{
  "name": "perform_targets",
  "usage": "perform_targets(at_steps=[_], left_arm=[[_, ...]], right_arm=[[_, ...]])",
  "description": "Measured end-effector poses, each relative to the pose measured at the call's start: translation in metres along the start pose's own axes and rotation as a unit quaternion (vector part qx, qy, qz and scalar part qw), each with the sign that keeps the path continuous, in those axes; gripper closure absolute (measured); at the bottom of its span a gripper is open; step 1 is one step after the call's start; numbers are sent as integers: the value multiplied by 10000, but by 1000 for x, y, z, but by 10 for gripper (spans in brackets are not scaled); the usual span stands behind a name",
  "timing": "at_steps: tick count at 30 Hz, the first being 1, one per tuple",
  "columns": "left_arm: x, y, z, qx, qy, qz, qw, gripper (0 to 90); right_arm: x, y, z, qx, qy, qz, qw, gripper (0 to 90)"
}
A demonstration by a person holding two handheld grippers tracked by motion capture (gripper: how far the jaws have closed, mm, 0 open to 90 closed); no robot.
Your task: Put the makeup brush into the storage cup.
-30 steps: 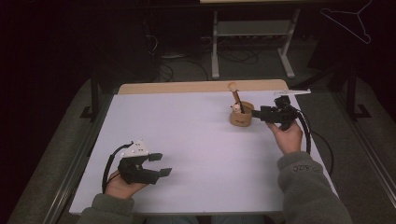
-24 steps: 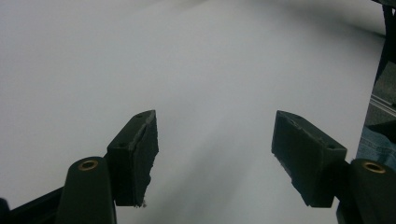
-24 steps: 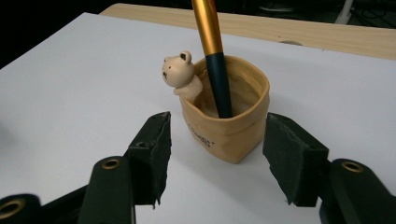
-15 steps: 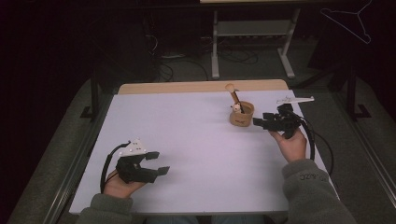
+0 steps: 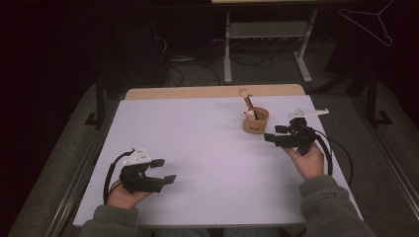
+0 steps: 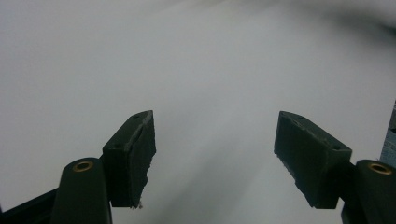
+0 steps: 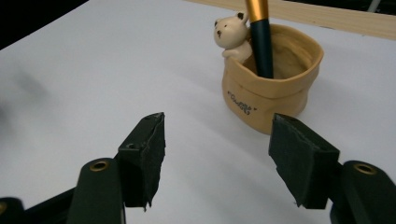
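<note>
**Tan pot stands far right, both grippers spread and empty**

Tan and soft-looking, the little pot [image 5: 255, 121] sits on the white table [image 5: 207, 148] toward the far right, just short of the bare wooden strip [image 5: 212, 92] along the far edge. A small bear figure [image 7: 232, 33] clings to its rim, and a brush [image 7: 259, 32] with a dark handle and gold collar stands inside it, leaning toward the far side.

The right gripper [image 5: 276, 134] hovers just right of the pot, pointing left, apart from it. In the right gripper view its jaws are spread wide with nothing between them, and the pot stands beyond the right-hand jaw.

The left gripper [image 5: 163, 171] rests near the left near corner of the table, well apart from the pot, held in the person's left hand [image 5: 126, 195]. Its jaws are also spread and hold nothing; the left gripper view looks over plain white tabletop.
</note>
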State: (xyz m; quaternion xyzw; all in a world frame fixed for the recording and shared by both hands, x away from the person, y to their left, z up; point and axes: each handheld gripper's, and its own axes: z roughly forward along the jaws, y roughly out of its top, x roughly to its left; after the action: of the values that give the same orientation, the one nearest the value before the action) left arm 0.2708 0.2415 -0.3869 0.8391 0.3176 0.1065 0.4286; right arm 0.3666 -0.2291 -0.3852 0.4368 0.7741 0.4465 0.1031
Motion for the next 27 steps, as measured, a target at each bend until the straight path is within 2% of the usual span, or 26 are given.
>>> perform_targets(at_steps=[5,11,15,17,23,27], left_arm=[[1,-1,0,3,19,-41,10000,285],[1,-2,-1,21,41,-56,10000,284],[1,-2,0,31,51,-33,10000,283],[1,-2,-1,30,55,-48,10000,282],[2,-3,-1,44,65,-65,9999,282],[2,-4,0,30,68,-41,10000,281]], right_arm=[[3,-7,-3,52,21,-17,10000,333],[5,-16,-8,-24,43,-56,10000,327],[7,-20,-11,46,51,-92,9999,311],[9,-23,-13,-21,72,-101,9999,314],[14,-33,-14,87,101,-118,9998,302],[16,-39,-16,29,150,-114,9998,302]])
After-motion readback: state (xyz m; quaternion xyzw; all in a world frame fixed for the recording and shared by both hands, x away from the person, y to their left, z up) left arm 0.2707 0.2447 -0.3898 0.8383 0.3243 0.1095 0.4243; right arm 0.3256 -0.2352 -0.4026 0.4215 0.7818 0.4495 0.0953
